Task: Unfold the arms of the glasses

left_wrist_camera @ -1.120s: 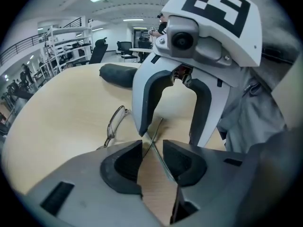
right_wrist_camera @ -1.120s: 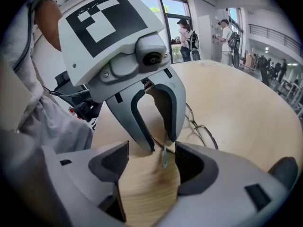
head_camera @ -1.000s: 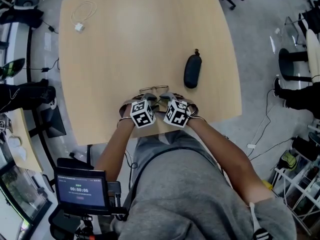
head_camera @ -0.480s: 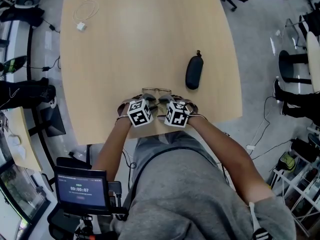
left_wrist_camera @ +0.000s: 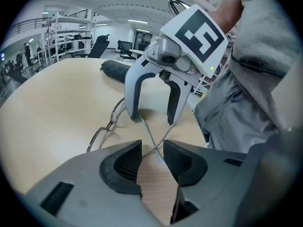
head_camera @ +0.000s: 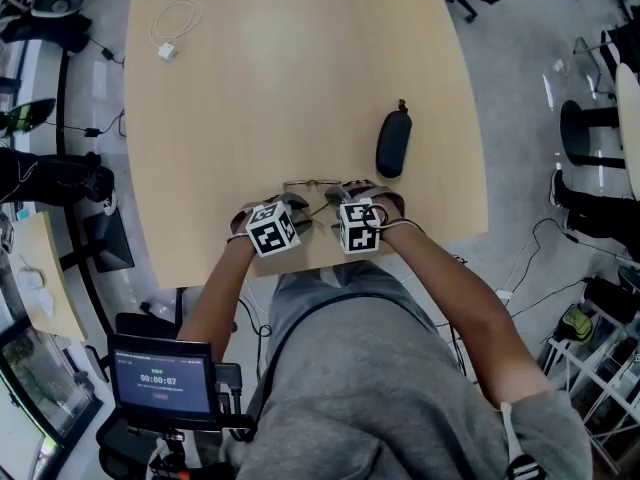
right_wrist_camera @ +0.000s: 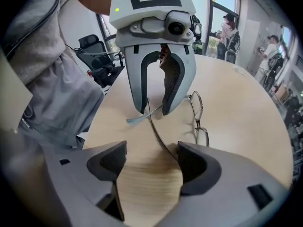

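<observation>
Over the near edge of the desk point(head_camera: 280, 78), seen from the head view, the glasses point(head_camera: 312, 183) lay lenses away from the person. The left gripper point(head_camera: 295, 211) and right gripper point(head_camera: 333, 203) crowded in just behind them. A dark case point(head_camera: 393, 141) sat off to the right, and a white cable point(head_camera: 175, 26) lay well apart at the far corner.

In the left gripper view, that gripper's jaws stood apart, with bare desk showing in the gap. The two thin arms crossed each other right there, neither one pinched. Beyond them the right gripper point(left_wrist_camera: 152, 118) straddled the same arms, with the lenses point(left_wrist_camera: 106, 129) resting flat further out.

In the right gripper view, its own jaws gaped wider still. One arm ran down close by the right-hand pad point(right_wrist_camera: 191, 167), and I could not tell if it touched. Opposite, the left gripper point(right_wrist_camera: 155, 110) stood over a pale arm tip.

The crossing worried me. I judged that closing either gripper could trap both arms, and swinging one out would then drag or twist the other at the hinge. Wire that thin could also slip from the pads, or the whole frame could skid toward the desk edge.
</observation>
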{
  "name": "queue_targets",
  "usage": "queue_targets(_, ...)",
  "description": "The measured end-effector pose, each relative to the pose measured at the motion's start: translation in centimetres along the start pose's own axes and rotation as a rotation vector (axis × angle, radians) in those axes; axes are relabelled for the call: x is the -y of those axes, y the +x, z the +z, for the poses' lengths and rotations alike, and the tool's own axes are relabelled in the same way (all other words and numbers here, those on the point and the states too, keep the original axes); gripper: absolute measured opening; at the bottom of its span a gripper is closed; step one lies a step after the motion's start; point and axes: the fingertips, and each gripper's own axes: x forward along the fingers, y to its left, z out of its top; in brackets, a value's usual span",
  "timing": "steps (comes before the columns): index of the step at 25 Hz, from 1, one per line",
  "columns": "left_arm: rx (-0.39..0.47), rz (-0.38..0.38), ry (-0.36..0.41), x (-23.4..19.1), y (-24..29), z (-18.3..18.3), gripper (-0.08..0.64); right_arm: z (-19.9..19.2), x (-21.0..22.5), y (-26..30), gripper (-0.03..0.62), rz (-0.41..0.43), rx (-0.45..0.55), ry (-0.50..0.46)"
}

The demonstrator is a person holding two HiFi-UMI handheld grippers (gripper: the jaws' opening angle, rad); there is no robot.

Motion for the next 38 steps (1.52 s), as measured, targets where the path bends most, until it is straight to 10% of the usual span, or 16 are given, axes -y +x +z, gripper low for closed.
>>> queue_targets(7, 0.075, -0.090, -0.164, 0.9, -1.2, -0.2, 0.117, 1.1, 0.3, -2.6, 0.322, 0.004, -0.015, 0.020)
queue_targets(11, 0.021, -0.096, -0.164, 1.2, -1.2, -2.5, 0.117, 1.3, 0.0, -3.0, 0.322, 0.022, -0.016, 0.032)
queue_targets(18, 0.175, 0.021, -0.091, 0.2, -1.4, 2.9, 0.117, 2.0, -1.7, -2.8, 0.322, 0.080, -0.005, 0.059)
queue_targets(38, -0.129, -0.055, 0.046, 2.0, 0.4, -3.4, 0.118, -1.8, -4.4, -1.8, 0.321, 0.159, -0.038, 0.217)
